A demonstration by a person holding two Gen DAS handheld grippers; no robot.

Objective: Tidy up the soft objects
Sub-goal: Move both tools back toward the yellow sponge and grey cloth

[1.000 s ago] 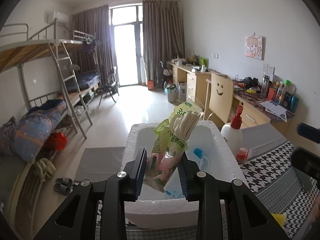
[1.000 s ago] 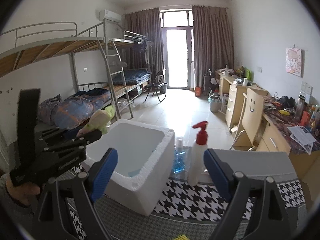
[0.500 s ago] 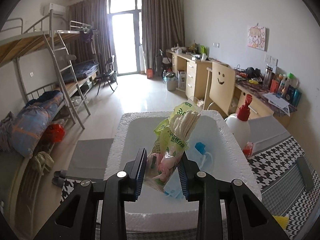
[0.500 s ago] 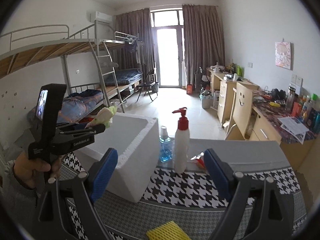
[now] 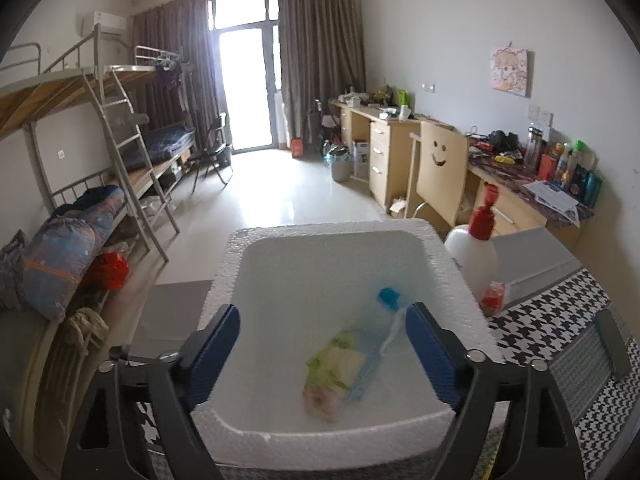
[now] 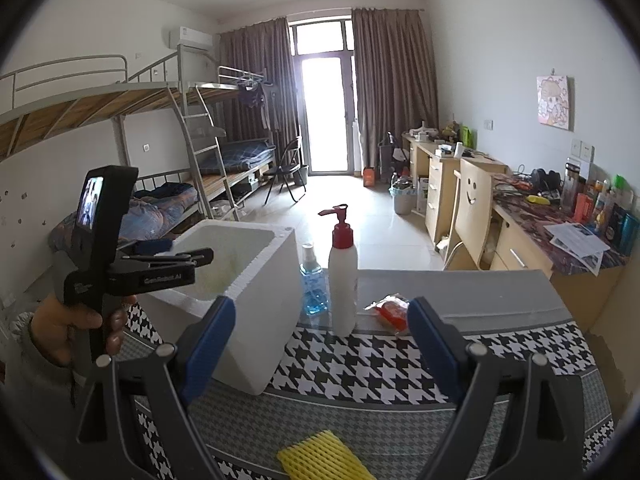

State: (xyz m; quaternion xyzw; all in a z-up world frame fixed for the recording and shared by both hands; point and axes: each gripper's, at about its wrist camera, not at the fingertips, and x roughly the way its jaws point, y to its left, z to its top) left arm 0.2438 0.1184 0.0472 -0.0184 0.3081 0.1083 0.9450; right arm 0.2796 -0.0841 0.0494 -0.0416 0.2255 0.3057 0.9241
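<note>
Left gripper (image 5: pixel 322 346): jaws have just been opening and now stand wide; nothing gripped. It hangs over the near rim of the foam box, pointing down into it. The packet shows between the blue pads but lies loose, well below them.
Packet (image 5: pixel 334 372): green-and-pink plastic pack of pale soft pads, lying inside the foam box toward its near right side. Blurred in the left wrist view.
Packet axis: long axis runs from near-left to far-right across the box floor; pink end nearest the camera, green end farther in.
Packet print: unreadable through the blur.
Box neighbour: a clear bottle with a blue cap (image 5: pixel 387 295) lies right beside the packet on a similar slant, cap at the far end.
Foam box (image 5: pixel 320 230): white polystyrene, open top, standing on the houndstooth cloth (image 6: pixel 384 356).
Right gripper (image 6: pixel 320 338): jaws spread wide, empty, held above the cloth to the right of the box.
Left-hand tool, from right wrist view: a person's hand (image 6: pixel 66 326) grips its black handle; small lit screen on the back; white lettering on the side, seemingly "GenRobot.AI".
Between right pads: white pump bottle with red top (image 6: pixel 343 270), upright, no label readable; blue spray bottle (image 6: pixel 312 284) just left of it; red-and-clear wrapper (image 6: pixel 390 308) to its right.
Near edge: yellow foam net sleeve (image 6: pixel 320 456) on the cloth.
Background: chair with a smiley face (image 6: pixel 472 190) on its back.
</note>
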